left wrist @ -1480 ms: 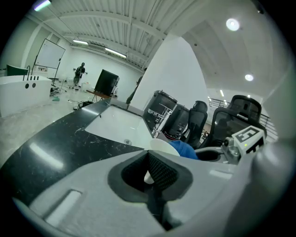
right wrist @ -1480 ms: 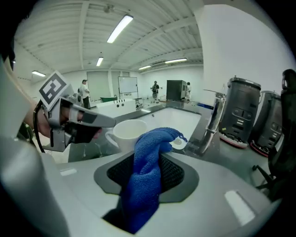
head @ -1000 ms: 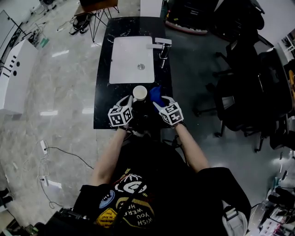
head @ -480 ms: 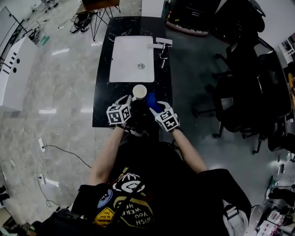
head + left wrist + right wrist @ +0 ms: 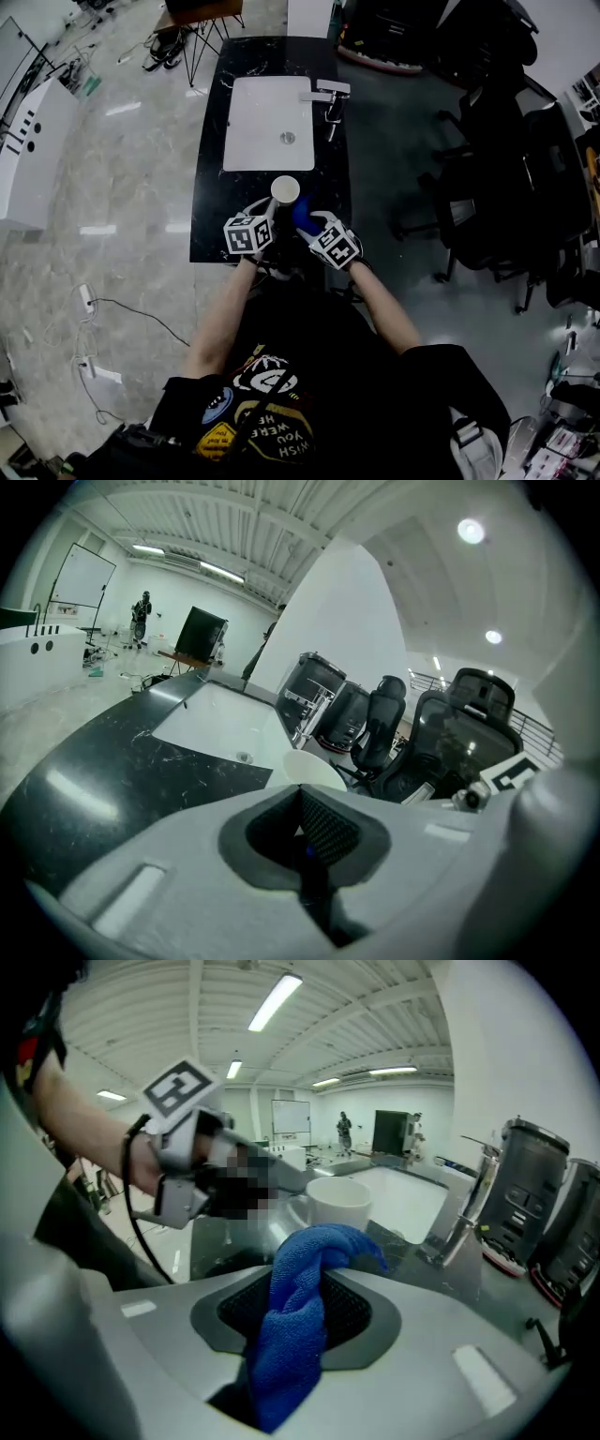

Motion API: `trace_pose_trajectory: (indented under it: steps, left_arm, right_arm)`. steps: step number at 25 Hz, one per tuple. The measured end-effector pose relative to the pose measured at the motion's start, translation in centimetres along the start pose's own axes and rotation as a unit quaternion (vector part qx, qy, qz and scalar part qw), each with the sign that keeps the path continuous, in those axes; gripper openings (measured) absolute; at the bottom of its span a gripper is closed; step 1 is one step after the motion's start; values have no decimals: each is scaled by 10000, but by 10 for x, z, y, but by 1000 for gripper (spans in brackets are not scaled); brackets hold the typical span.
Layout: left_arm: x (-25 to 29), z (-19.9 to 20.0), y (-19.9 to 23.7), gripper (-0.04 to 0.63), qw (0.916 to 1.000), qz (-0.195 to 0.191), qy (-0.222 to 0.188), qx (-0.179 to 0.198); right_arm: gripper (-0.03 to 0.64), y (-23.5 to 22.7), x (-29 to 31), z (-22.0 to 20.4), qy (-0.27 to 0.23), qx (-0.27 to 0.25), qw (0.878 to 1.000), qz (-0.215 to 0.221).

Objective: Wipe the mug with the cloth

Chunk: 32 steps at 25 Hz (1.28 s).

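Looking down on a black counter (image 5: 211,187) running up the middle of the head view, with a white sink (image 5: 258,122) set into its upper half. Reaching in from lower centre: the left gripper (image 5: 265,211), jaws pressed together, by the look of it on the mug's handle, though that spot is blurred over in the right gripper view. Just right of it, the right gripper (image 5: 312,225), clamped on the cloth. Standing upright just below the sink, upper centre of frame: the white mug (image 5: 285,190), in the same place as a second ago. Smallest, the blue cloth (image 5: 314,1260), a bunched tuft poking out past the jaw tips. Changed over the last second: sat level with the mug on its right, now drawn down and leftward in frame to the mug's lower right, near it but seemingly not touching. Probably lining up for a stroke along the mug's side; no wiping contact visible yet.
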<state>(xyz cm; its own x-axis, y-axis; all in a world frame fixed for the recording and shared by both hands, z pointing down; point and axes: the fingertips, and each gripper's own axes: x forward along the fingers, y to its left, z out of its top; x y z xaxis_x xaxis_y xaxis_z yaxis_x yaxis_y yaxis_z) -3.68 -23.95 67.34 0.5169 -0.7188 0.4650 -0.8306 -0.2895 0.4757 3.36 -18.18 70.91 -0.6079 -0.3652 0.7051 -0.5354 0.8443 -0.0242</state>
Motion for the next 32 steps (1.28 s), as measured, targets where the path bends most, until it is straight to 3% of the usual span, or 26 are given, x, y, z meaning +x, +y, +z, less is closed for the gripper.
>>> trace_pose_trajectory:
  steps: [2,6,8,11,16,18,21,25,27,29,32]
  left_arm:
    - [-3,2,0,3,10000,21,-31,26]
    - [-11,6,13,4,9996,204,-120,-121]
    - [-10,8,21,3,9993,283,-130,-197]
    - [-2,3,17,3,9997,224,-5,-140]
    - [-6,-4,-3,3,9999,11,28,112]
    - [-8,1,2,4,9999,112,-36,109]
    - [-12,7,11,4,9996,249,-114,49]
    - [-1,4,19,4,9993,285,208,97]
    - [6,2,16,4,9992,172,332,125]
    - [7,1,12,3,9993,129,322,126]
    - [3,0,9,4,9994,95,282,172]
  right_arm:
    - [147,0,-5,-7,-38,102,9999,-75]
    - [146,-64,-16,0,-334,1196,9869,-1033]
    - [147,-78,-13,18,-485,1113,9862,-1130]
    - [147,-58,2,23,-271,678,9941,-797]
    - [147,24,6,-2,-24,26,9997,240]
    - [147,11,4,-6,-95,222,9995,190]
    - [141,-37,-14,4,-427,836,9953,-220]
    - [141,-81,-18,26,-537,1027,9902,-784]
    - [140,-70,-2,24,-221,749,9951,-614]
    - [140,-36,8,15,3,350,9993,-158]
    - [140,13,6,1,11,-43,9990,447]
